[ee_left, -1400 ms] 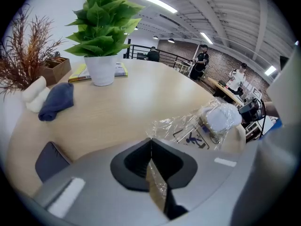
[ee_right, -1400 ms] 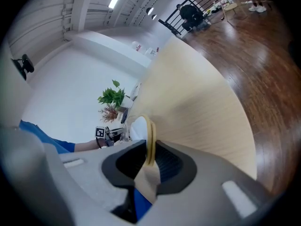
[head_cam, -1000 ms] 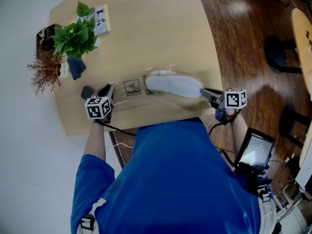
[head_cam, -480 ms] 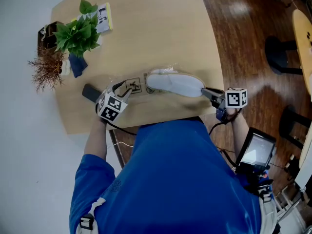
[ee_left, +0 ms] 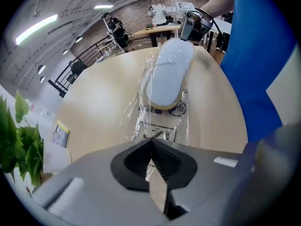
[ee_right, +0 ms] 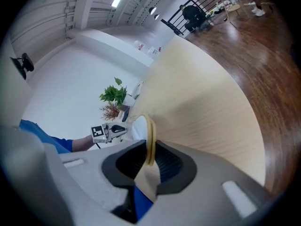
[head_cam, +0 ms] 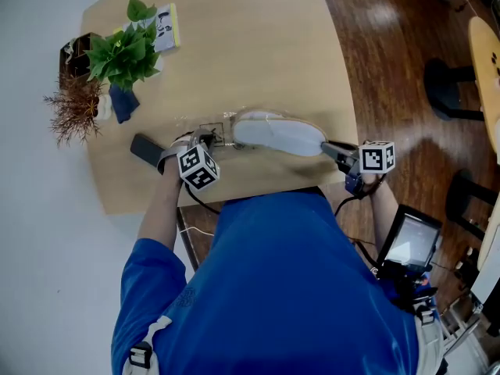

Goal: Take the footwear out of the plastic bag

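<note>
Within the last sec the L gripper has been swung in from the table's near-left edge to the left end of the plastic bag. Its jaws were opened wide on the way, then brought fully together; in the L gripper view clear film is seen nipped between the closed pads. The R gripper has not been shifted: jaws partly apart, clamped on the tan sole edge at the right end of the shoe. The shoe, white w/ tan sole, is lying on the table close to its near edge, left part wrapped in the bag; whether the right end is clear of film cannot be told. Meaning for the task: both ends are now gripped, so bag & shoe can prob. be drawn apart; extraction is judged not yet done. Writing: black pictograms & a round symbol are printed on the bag, text too small to be read; no brand is made out. A booklet by the potted plant, far left, is illegible.
</note>
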